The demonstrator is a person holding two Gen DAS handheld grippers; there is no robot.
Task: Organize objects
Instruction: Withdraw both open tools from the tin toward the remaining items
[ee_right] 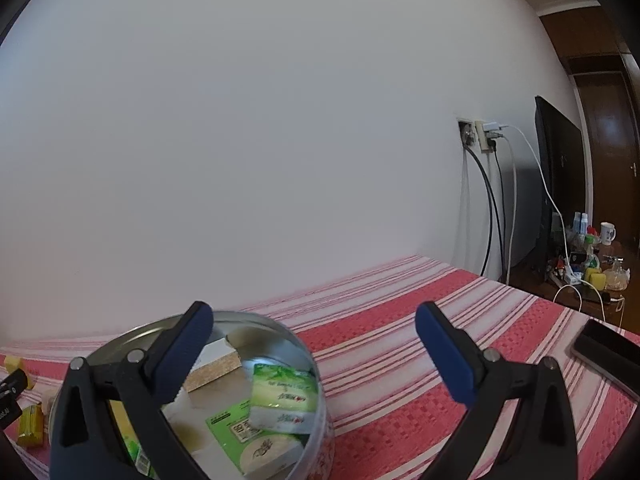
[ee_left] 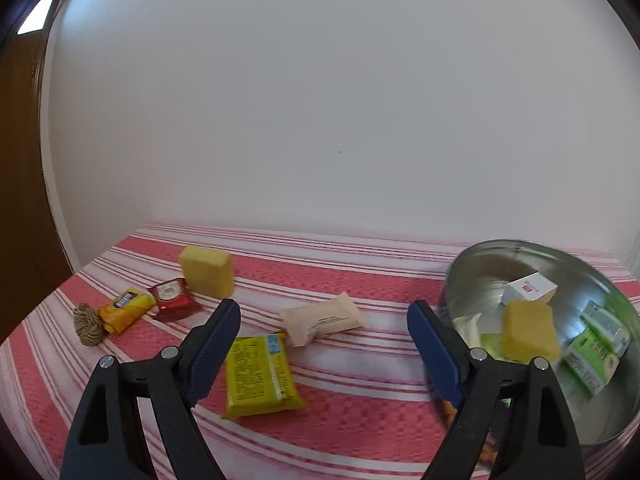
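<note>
A steel bowl point(ee_left: 480, 268) sits at the right of the striped cloth and holds a white box point(ee_left: 530, 288), a yellow sponge point(ee_left: 528, 330) and green packets point(ee_left: 596, 344). My left gripper point(ee_left: 324, 326) is open and empty above a yellow packet point(ee_left: 260, 376) and a cream packet point(ee_left: 324, 318). Farther left lie a yellow sponge block point(ee_left: 206, 270), a red sachet point(ee_left: 172, 298), a yellow candy point(ee_left: 126, 308) and a twine ball point(ee_left: 88, 324). My right gripper point(ee_right: 314, 334) is open and empty, its left finger over the bowl point(ee_right: 280, 330), which holds a green packet point(ee_right: 284, 394).
The pink and white striped cloth point(ee_right: 400, 320) covers the table up to a white wall. A dark phone point(ee_right: 608, 352) lies at the right edge. Cables point(ee_right: 492, 208) hang from wall sockets beside a black monitor point(ee_right: 560, 168) and a cluttered side table point(ee_right: 592, 264).
</note>
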